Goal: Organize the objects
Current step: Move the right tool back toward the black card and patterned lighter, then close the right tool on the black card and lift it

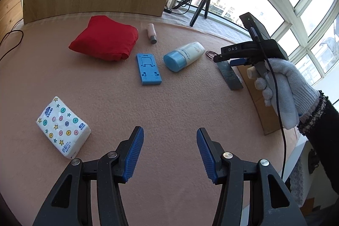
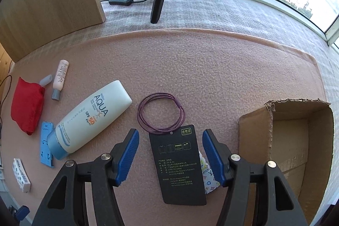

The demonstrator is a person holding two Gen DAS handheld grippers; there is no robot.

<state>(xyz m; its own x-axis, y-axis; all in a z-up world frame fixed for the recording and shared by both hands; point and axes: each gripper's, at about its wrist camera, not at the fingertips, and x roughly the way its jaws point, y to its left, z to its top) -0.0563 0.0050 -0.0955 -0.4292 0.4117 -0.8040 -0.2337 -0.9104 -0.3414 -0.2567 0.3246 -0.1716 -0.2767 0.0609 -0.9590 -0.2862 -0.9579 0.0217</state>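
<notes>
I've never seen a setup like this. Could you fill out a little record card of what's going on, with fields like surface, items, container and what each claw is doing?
surface: pink felt mat
items: red pouch, sunscreen bottle, blue phone stand, tissue pack, small tube, purple cord loop, black tag
container: cardboard box, open, at the mat's right edge
left gripper: open, holding nothing
right gripper: open, straddling the black tag
</notes>
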